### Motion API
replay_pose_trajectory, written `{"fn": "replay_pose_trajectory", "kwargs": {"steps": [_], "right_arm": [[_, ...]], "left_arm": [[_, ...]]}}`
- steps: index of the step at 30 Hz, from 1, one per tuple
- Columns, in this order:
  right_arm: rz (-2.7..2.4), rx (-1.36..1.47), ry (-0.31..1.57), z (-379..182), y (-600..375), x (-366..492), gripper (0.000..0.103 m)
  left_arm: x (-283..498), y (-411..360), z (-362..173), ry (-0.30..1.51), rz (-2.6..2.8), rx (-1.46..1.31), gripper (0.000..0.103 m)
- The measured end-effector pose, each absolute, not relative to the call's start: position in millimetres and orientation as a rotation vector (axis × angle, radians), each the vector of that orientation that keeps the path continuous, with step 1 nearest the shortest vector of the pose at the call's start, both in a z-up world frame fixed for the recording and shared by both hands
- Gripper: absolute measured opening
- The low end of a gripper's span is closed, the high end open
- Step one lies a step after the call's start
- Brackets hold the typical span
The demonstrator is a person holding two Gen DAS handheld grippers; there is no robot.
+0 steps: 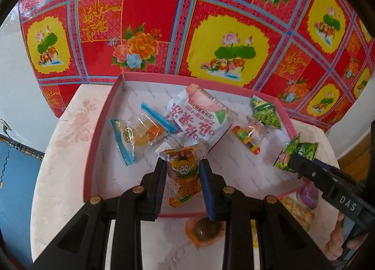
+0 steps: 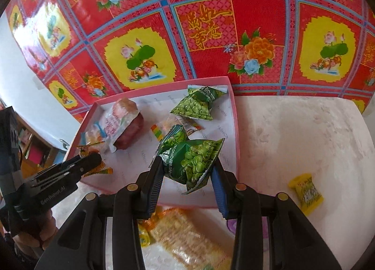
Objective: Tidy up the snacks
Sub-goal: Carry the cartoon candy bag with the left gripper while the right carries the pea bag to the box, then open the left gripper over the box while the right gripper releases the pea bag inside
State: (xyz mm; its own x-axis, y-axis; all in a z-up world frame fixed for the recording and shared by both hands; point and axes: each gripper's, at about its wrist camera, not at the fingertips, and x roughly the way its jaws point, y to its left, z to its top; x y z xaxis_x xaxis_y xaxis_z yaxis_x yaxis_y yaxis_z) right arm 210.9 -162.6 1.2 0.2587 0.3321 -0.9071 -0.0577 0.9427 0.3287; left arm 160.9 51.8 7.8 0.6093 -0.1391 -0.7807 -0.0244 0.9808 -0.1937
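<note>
- left gripper (image 1: 182,171) had its jaws clamped on a yellow cartoon snack pack (image 1: 184,176) over the pink box (image 1: 98,153)
- right gripper (image 2: 187,176) was pinching a green pea packet (image 2: 192,164) (over the box's near corner); another yellow packet (image 2: 305,192) sat out on the table (image 2: 304,134)

The left gripper (image 1: 182,177) is clamped on a yellow cartoon snack packet (image 1: 184,174) above the near part of a pink box (image 1: 98,143). At the right, the right gripper (image 1: 295,161) grips a green pea packet (image 1: 290,154) over the box's right side. Inside lie a white pouch (image 1: 199,115), a clear candy bag (image 1: 143,135) and another green packet (image 1: 266,112).
</note>
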Motion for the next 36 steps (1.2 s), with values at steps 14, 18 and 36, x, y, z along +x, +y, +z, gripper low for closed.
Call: {"fn": "replay_pose_trajectory", "kwargs": {"steps": [14,18,36], "right_arm": [[0.251,0.228,1.293,-22.3,-156.6,227.3,0.04],[0.25,0.217,1.285,-25.7,-151.4,232.1,0.04],[0.243,0.174,1.254,-34.0,-137.6,243.0,0.043]], "left_arm": [[189.3,59.4,-1.8,0.914,-0.054,-0.215,0.03],[196.2,63.1,-3.0,0.911,-0.047,-0.221,0.03],[220.1,67.5,-13.1,0.927,-0.019,-0.234,0.044]]}}
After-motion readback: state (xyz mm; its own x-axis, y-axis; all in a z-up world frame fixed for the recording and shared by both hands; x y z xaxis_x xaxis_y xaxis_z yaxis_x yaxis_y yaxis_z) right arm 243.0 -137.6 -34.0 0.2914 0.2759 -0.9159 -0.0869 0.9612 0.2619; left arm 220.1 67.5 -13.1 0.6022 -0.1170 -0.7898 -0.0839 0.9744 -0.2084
